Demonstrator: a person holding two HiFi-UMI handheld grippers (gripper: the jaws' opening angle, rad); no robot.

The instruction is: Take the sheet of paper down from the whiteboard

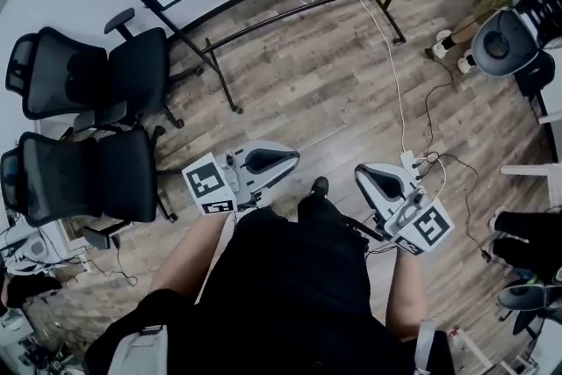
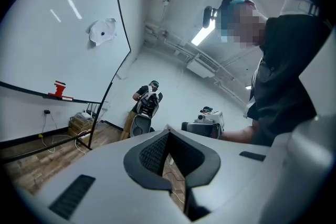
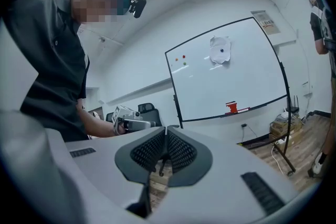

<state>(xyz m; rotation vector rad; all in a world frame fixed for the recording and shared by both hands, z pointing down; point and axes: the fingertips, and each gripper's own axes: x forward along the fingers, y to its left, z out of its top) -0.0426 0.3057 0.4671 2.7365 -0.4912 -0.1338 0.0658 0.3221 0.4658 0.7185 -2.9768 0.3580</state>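
1. Wood-plank brown floor (image 1: 316,75) spreads beneath everything, with thin white and black cables (image 1: 392,75) trailing across it.
2. A large white whiteboard (image 3: 210,89) in a black frame stands on the floor on a black stand, well apart from both grippers.
3. Two black mesh office chairs (image 1: 88,79) stand side by side at the floor's left edge in the head view.
4. The left grey two-jaw gripper (image 1: 294,159) points out level in front of the person, its jaws pressed together on nothing.
5. The right grey two-jaw gripper (image 1: 360,176), beside it, likewise has its jaws clenched with nothing between them.
6. The crumpled white sheet of paper (image 3: 216,56) hangs on the whiteboard just below its top edge, about midway across, with a dark round magnet (image 3: 222,51) at its middle.
7. A red eraser (image 3: 231,108) sits on the narrow tray (image 3: 262,103) along the whiteboard's bottom edge.
8. Three small coloured magnets (image 3: 184,59) cluster near the whiteboard's upper left corner, as the right gripper view shows it.
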